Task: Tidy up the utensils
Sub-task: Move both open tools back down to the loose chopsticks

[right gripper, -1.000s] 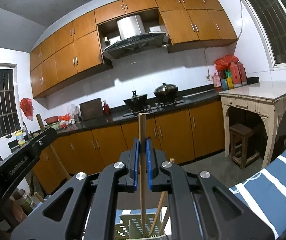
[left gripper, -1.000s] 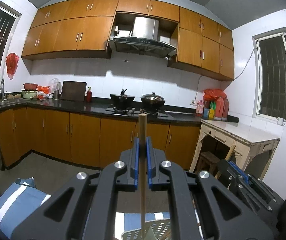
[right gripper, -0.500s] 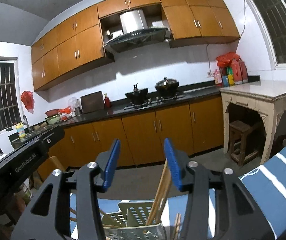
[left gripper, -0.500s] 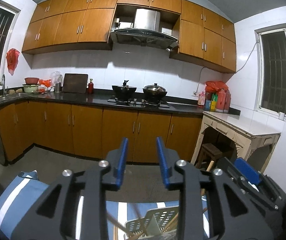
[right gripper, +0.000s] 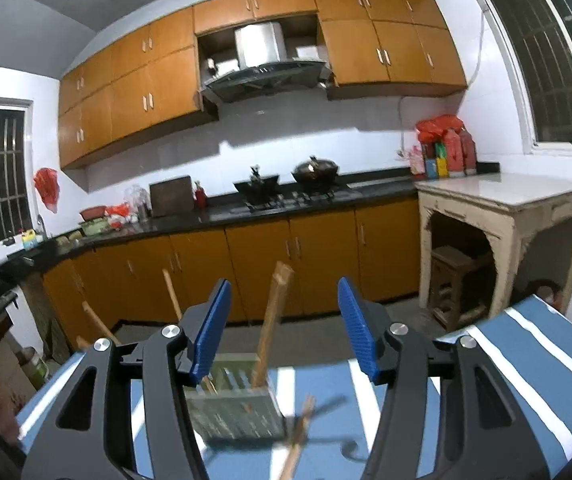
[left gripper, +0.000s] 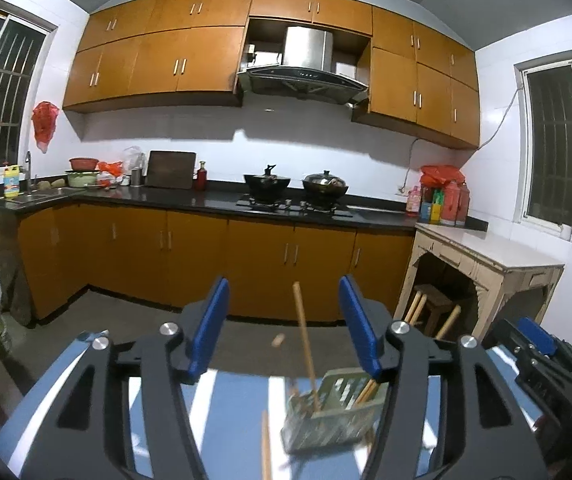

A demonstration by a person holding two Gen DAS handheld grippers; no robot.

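Our pale green perforated plastic utensil basket (left gripper: 331, 412) stands on the blue-and-white striped worktop (right gripper: 533, 360), several wooden chopsticks (right gripper: 272, 320) upright inside. Our left gripper (left gripper: 284, 324) and right gripper (right gripper: 284, 326) have just been opening; both are half open and hold nothing. We judge the drop finished; next we must fetch the loose chopstick (right gripper: 297, 440) beside the basket.

The left gripper (left gripper: 284, 326) points forward and slightly downward, its black frame filling the lower part of its own view; its blue-padded fingers (left gripper: 210, 322) stand apart, having just been opening, and press on nothing. The right gripper (right gripper: 284, 326) is posed alike, its blue fingers (right gripper: 355, 328) likewise spread after just opening. In the left wrist view, part of the right gripper shows at the lower right edge.
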